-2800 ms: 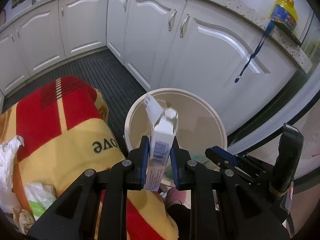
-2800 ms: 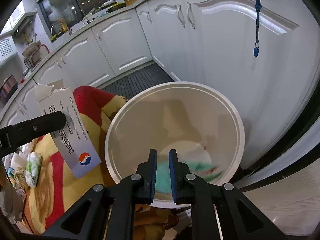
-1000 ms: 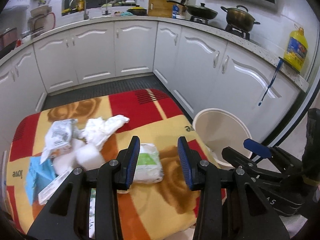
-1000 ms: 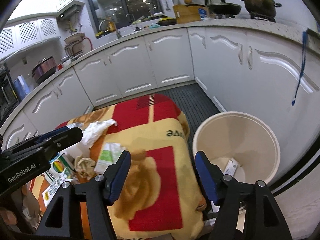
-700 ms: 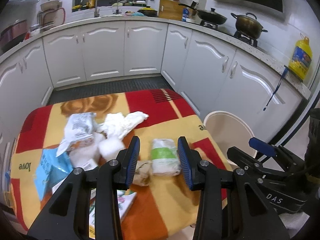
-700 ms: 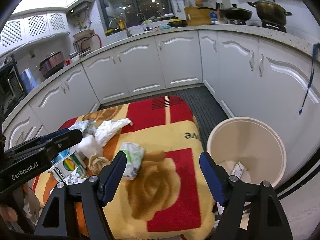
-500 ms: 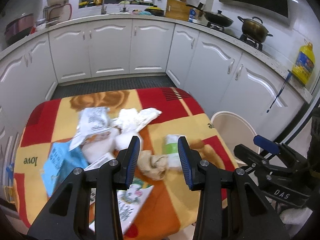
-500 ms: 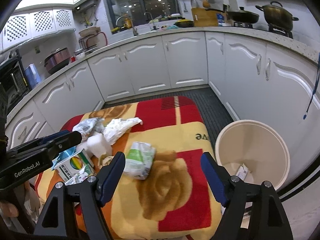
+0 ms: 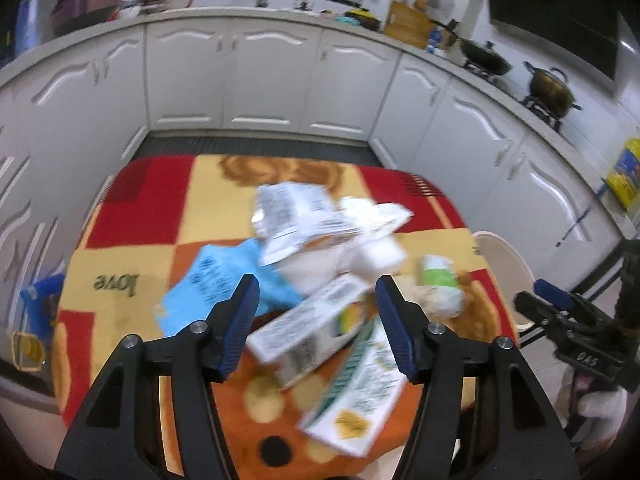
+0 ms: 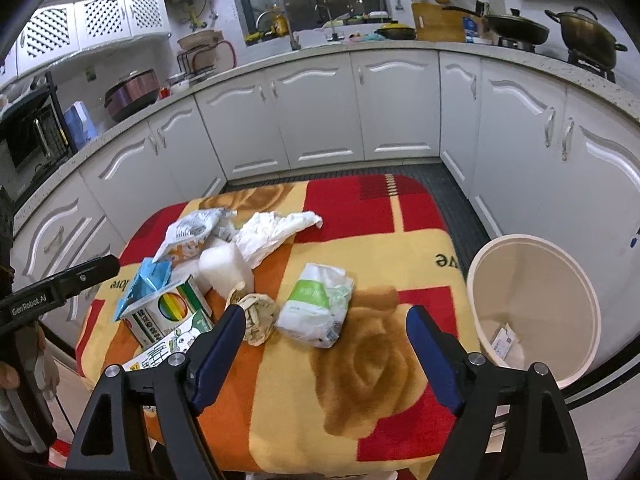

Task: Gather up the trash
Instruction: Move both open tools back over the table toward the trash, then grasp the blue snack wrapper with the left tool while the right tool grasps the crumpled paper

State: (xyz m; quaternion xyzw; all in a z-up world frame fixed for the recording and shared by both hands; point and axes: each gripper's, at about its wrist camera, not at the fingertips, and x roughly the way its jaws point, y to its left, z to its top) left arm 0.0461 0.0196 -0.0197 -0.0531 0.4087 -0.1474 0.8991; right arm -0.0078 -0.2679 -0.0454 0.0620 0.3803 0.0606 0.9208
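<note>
Trash lies piled on a table under a red-and-yellow blanket [image 10: 360,380]. My left gripper [image 9: 316,296] hovers over the pile with its jaws opening. A white-and-green carton [image 9: 312,328] shows between the fingers, untouched, with a blue packet [image 9: 216,280] to its left. My right gripper [image 10: 326,320] is also opening, above a green-and-white plastic packet [image 10: 316,304] and a crumpled paper ball [image 10: 258,312], gripping neither. The cream bin [image 10: 532,304] stands on the floor at the right with a small carton [image 10: 505,338] inside.
Further back on the blanket lie a white tissue [image 10: 280,228], a snack bag [image 10: 188,232] and a white block [image 10: 224,268]. A flat printed box [image 9: 360,392] lies at the near edge. White kitchen cabinets [image 10: 320,120] ring the table.
The carton my left gripper held over the bin now lies inside it. Both grippers have swung left from the bin to the table, and their jaws have widened.
</note>
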